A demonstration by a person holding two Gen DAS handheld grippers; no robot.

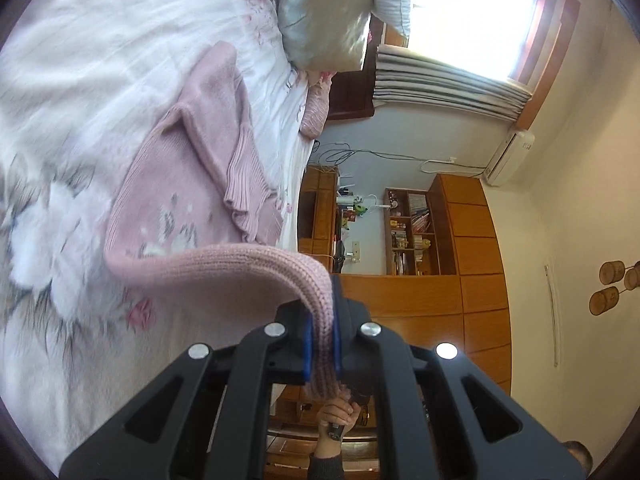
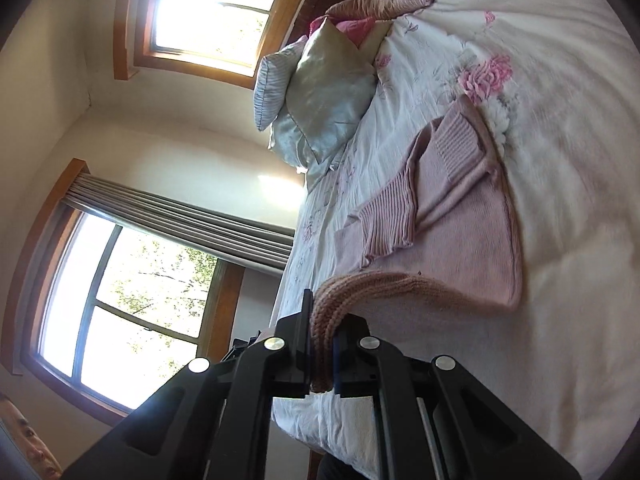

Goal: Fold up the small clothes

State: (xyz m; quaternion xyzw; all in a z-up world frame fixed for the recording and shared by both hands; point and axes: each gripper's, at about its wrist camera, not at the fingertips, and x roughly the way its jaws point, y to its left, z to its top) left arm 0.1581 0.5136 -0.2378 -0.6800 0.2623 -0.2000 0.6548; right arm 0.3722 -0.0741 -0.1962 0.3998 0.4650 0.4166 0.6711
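1. The left gripper (image 1: 322,340) is clamped on the knitted hem of a pink sweater (image 1: 192,184); the fabric runs up between its blue pads (image 1: 307,344) and arcs away toward 10 o'clock in the left wrist view.
2. The right gripper (image 2: 323,354) is likewise closed on a bunched edge of the same pink sweater (image 2: 452,216), the knit gathered into thick folds between its black fingers and curving off toward 3 o'clock.
3. The sweater lies on a bed (image 1: 80,60) covered by a white floral quilt; most of the garment rests flat on the cover, while the held hem is lifted clear of it.
4. Both sleeves are folded in over the body of the sweater, their ribbed cuffs (image 2: 384,220) lying on top of it.
5. In the right wrist view, pillows (image 2: 328,84) sit at about 12 o'clock from the sweater, at the head of the bed.
6. In the left wrist view, a hand (image 1: 336,416) grips a handle at 6 o'clock, behind the gripper; it is probably the person's other hand, though the view is partly blocked.
7. Wooden cabinets (image 1: 472,248) and a bookshelf (image 1: 412,232) stand at 3 o'clock from the left gripper.
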